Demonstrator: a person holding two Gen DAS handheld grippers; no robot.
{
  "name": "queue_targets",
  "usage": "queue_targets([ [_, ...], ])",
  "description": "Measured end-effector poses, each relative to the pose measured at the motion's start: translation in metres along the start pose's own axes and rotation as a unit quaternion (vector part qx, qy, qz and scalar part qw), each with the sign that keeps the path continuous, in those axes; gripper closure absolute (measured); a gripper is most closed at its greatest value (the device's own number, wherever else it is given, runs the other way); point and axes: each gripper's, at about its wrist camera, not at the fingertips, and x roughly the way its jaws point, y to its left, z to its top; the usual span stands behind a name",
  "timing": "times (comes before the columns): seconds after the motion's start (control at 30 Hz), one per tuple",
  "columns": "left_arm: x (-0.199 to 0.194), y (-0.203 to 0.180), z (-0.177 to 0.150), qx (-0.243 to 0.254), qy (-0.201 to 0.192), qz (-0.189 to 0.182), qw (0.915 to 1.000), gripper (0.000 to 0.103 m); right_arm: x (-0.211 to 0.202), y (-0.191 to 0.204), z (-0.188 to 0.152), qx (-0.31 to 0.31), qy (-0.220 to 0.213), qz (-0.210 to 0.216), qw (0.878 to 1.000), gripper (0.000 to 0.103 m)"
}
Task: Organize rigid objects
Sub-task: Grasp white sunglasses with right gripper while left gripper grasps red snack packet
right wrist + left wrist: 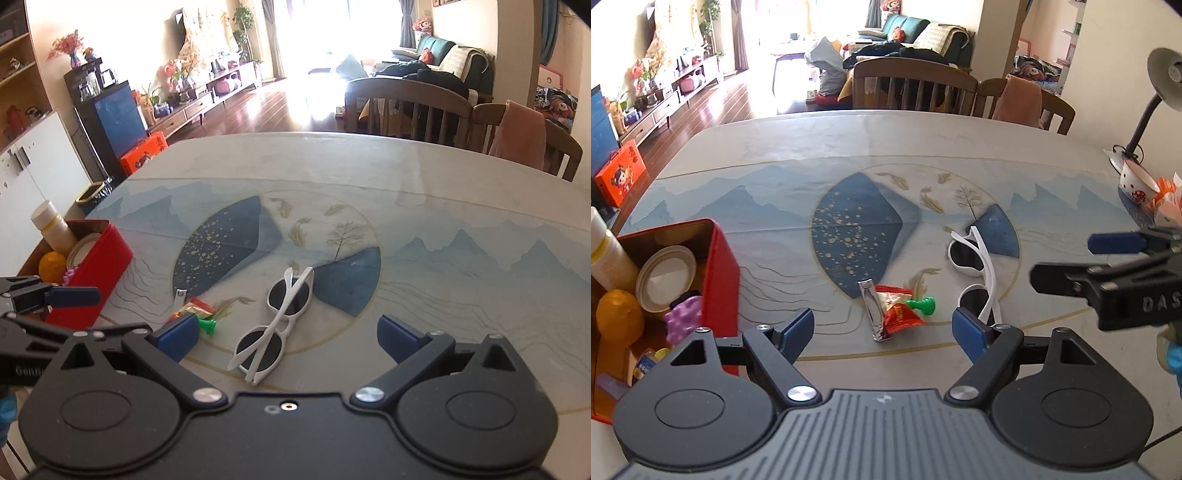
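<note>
Both sets of jaws spread wide, nothing held. Left gripper (884, 330) lines up on nail clipper (872, 312), dead ahead between its jaws, touching snack packet (899, 308) and green pawn (921, 305). Right gripper (288, 338) frames white sunglasses (275, 325). Red box (720, 280) sits left of left jaws. Pickup step looks next: descend, close, carry over.

Readable only: "DAS", cut off at frame's right edge, on right gripper (1067, 258) body; "GenR", cut off at lower left edge, on left gripper (85, 295) body.
</note>
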Motion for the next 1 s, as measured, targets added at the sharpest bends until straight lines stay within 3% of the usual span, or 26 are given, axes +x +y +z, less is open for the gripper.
queue_targets([
  [0.3, 0.019, -0.017, -0.003, 0.029, -0.002, 0.013, 0.9995, 0.021, 0.031, 0.002, 0.004, -0.020, 0.034, 0.003, 0.999, 0.005],
  [0.67, 0.043, -0.026, -0.003, 0.045, 0.005, 0.030, 0.9986, 0.022, 0.061, 0.002, 0.010, -0.023, 0.063, 0.016, 0.998, 0.025],
  [1.0, 0.058, -0.025, 0.001, 0.050, 0.020, 0.027, 0.9982, 0.054, 0.077, 0.007, 0.011, -0.028, 0.075, 0.024, 0.996, 0.043],
])
